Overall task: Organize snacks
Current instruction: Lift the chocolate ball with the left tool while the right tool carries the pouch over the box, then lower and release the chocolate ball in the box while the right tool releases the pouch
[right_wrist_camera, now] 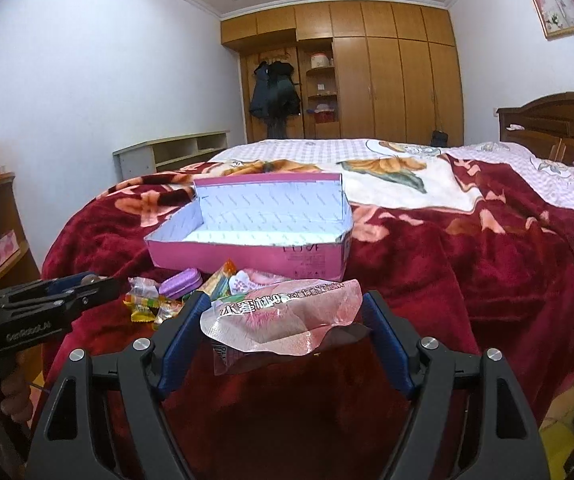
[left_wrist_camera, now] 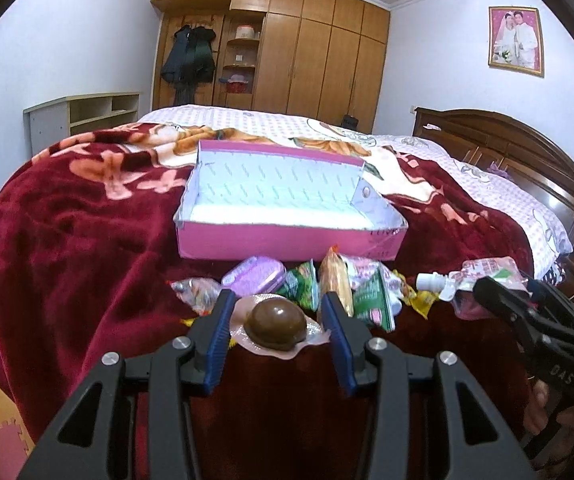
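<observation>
My left gripper (left_wrist_camera: pixel 278 300) is shut on a vacuum-packed brown egg (left_wrist_camera: pixel 275 324), held a little above the red blanket (left_wrist_camera: pixel 87 240). Its blue pads pinch the pack's clear edges. My right gripper (right_wrist_camera: pixel 285 298) is shut on a pink drink pouch (right_wrist_camera: pixel 283 316), lifted off the bed; its white cap shows in the left wrist view. Just beyond both grippers lies a pile of wrapped snacks (left_wrist_camera: pixel 327 284), with a purple case (left_wrist_camera: pixel 253 276) among them. Behind the pile stands an open pink box (left_wrist_camera: pixel 287 242) with a white, empty inside and a raised lid (right_wrist_camera: pixel 267 178).
The bed carries a pink-checked sheet (left_wrist_camera: pixel 487 184) and ends in a dark wooden headboard (left_wrist_camera: pixel 507 140) on the right. A low shelf unit (left_wrist_camera: pixel 87 114) and a wooden wardrobe (left_wrist_camera: pixel 319 60) stand behind. A hand (right_wrist_camera: pixel 11 392) grips the left tool's handle.
</observation>
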A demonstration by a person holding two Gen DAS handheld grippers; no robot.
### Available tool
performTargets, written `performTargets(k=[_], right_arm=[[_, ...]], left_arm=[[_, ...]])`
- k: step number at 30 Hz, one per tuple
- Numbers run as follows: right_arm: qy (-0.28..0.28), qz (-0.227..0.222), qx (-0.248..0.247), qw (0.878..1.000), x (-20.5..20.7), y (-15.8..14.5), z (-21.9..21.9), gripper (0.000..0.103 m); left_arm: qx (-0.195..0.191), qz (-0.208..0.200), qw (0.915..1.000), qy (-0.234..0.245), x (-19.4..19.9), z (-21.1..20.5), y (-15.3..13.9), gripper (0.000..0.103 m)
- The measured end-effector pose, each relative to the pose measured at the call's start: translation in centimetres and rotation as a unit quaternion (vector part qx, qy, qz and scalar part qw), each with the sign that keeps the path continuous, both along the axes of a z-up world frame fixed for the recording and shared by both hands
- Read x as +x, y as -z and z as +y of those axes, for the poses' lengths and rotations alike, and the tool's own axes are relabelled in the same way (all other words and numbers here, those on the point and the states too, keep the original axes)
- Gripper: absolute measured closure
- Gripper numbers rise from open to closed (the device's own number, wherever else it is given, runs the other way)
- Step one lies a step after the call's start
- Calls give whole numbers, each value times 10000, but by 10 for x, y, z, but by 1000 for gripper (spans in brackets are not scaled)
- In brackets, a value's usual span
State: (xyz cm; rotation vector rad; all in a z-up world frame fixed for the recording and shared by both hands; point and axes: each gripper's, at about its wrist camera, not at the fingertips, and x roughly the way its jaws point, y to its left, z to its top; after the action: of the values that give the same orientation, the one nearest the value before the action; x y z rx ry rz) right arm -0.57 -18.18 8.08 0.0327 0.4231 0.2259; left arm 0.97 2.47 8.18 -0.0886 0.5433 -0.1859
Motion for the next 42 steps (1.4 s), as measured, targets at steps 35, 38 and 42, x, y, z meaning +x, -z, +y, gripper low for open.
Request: performTargets(k=[35,38,42], right_arm=[[-58,-175,-88,9998,127,-36,14,24],[-72,-154,-112,9998,144,-37,17,24],[-86,-57,-178,9998,166,-34,23,24]], left_arm=[[191,401,9990,-15,167,6,-4,56],[206,513,9985,-39,178,5,2,56],[165,686,9974,-109,191,7,11,56]])
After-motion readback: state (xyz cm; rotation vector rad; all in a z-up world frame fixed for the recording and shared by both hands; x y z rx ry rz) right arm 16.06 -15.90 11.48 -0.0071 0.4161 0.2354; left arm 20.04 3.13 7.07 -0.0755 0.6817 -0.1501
